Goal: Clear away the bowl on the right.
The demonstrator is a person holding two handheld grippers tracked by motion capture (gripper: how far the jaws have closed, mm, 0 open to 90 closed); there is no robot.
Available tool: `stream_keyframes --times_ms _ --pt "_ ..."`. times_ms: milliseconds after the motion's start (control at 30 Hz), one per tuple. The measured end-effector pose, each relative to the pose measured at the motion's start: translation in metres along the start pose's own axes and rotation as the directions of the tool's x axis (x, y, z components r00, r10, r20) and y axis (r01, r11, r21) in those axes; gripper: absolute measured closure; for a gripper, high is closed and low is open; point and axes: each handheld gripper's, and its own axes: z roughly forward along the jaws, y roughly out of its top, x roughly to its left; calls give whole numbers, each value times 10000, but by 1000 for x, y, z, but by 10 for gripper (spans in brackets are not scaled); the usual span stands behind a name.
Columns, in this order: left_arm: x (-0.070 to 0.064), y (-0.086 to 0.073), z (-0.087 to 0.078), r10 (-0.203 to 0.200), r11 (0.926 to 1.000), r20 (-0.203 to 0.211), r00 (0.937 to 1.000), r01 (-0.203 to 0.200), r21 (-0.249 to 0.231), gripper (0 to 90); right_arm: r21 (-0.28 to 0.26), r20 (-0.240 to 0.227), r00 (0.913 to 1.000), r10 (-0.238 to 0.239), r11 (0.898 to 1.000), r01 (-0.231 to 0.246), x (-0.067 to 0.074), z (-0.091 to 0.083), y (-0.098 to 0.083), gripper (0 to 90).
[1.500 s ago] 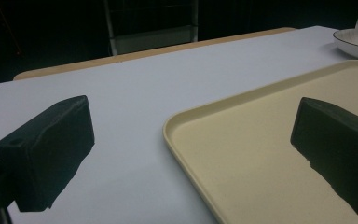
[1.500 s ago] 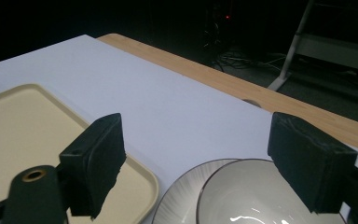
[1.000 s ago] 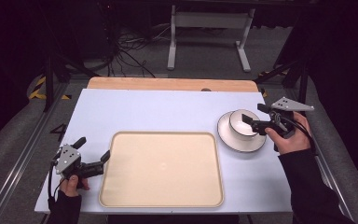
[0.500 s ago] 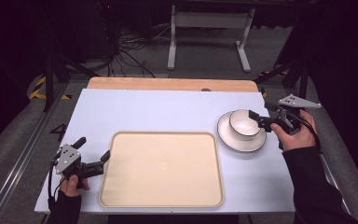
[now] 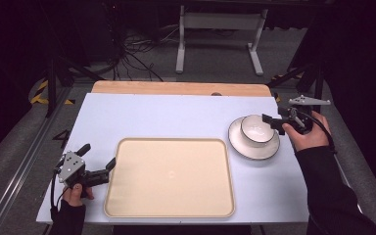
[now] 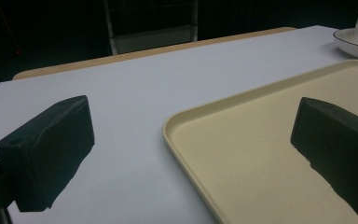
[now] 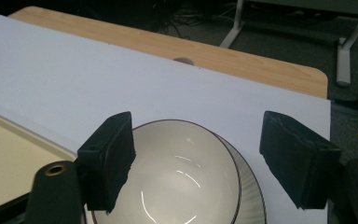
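Resting near the front of the white-topped bench (image 5: pixel 166 117), a large cream rectangular plastic tray (image 5: pixel 171 176) with rounded corners lies flat and bare. To its right, well clear of the tray's edge, a white ceramic bowl (image 5: pixel 257 130) with a thin dark rim sits on a matching white plate (image 5: pixel 240 142). The right gripper (image 5: pixel 270 121) is held just beside the bowl's right side; its view shows its black fingers (image 7: pixel 109 158) spread wide apart — one over the bowl's rim, the other out past it — gripping nothing. The left gripper (image 5: pixel 98 164) sits at the bench's front left, just beside the tray's left edge, fingers (image 6: pixel 46 149) also parted and empty, one over the white bench, the other over the tray's corner.
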Motion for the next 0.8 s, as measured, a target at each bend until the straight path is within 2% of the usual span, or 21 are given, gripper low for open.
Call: stream_keyframes --times_ms 167,333,533,700,733,800 --pt "0 0 0 17 10000 10 10000 -17 3 1 693 182 9998 -77 9976 64 -2 5 4 327" --pt "0 0 0 48 10000 36 10000 -48 15 1 1403 321 9994 163 9899 -206 -6 11 8 372" --pt "0 0 0 73 10000 26 10000 -73 11 1 2151 401 9987 330 9757 -409 -9 17 11 421" --pt "-2 0 0 165 9999 5 9999 -165 44 1 2831 450 9979 457 9574 -566 -12 25 13 459" --pt "-2 0 0 165 9999 5 9999 -165 44 1 2831 450 9979 457 9574 -566 -12 25 13 459" --pt "-2 0 0 145 9999 -2 9999 -145 12 1 3123 431 9980 452 9483 -565 -14 29 12 493"
